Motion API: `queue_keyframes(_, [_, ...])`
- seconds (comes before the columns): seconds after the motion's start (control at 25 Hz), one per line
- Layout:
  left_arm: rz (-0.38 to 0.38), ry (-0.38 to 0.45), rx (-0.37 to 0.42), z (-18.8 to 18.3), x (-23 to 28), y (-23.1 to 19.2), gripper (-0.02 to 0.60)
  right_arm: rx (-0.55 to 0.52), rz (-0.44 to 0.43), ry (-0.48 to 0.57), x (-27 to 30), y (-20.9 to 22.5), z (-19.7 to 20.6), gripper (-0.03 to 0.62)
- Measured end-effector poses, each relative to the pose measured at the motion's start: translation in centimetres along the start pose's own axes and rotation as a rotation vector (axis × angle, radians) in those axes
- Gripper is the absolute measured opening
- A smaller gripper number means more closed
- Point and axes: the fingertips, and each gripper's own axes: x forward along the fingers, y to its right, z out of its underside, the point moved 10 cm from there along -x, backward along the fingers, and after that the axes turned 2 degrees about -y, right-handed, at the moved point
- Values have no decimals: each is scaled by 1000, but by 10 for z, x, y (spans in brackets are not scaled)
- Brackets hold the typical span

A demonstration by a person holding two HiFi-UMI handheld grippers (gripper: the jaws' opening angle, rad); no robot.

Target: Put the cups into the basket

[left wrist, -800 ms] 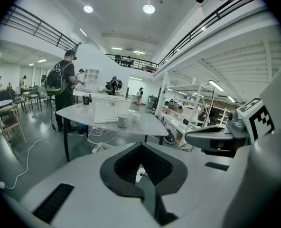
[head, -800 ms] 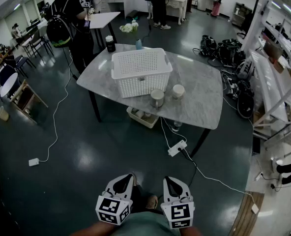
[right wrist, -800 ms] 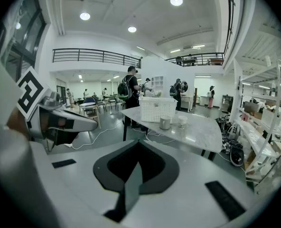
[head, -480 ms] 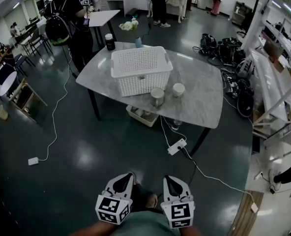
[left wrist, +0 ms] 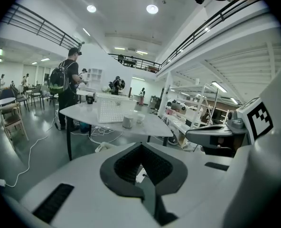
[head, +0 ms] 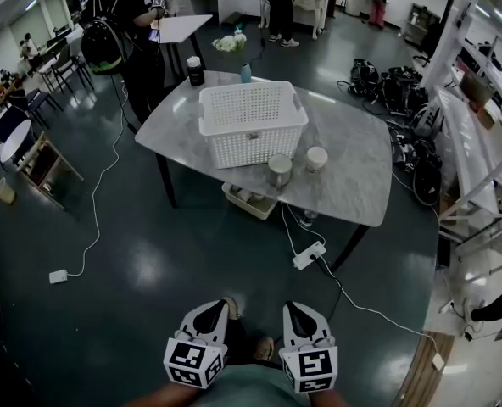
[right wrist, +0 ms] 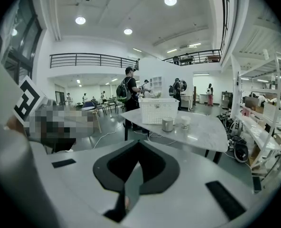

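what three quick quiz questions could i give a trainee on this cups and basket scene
1. Multiple choice: the metal cup and the white cup stand A) inside the basket, B) on the table in front of the basket, C) one stacked in the other.
2. True or false: the left gripper and the right gripper both have their fingers shut on nothing.
3. Fill in: in the head view, the metal cup stands to the ___ of the white cup.
Key: 1 B; 2 true; 3 left.
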Motion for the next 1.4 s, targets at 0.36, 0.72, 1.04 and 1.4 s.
queue_keyframes(0.36, [44,-1,-5,-22,33,-39,-2,-2,67,-24,40,1,-22,12])
queue_keyframes(0.72, [96,23,13,-77,77,-79,-1,-3,124,-15,89,13,-75,12])
queue_keyframes(1.04, [127,50,30,-113,99,-104,0,-9,168,-3,118,18,-110,12])
queue_keyframes(1.4, [167,43,65,-133,114,-133,-1,9,202,11,147,15,-127,12])
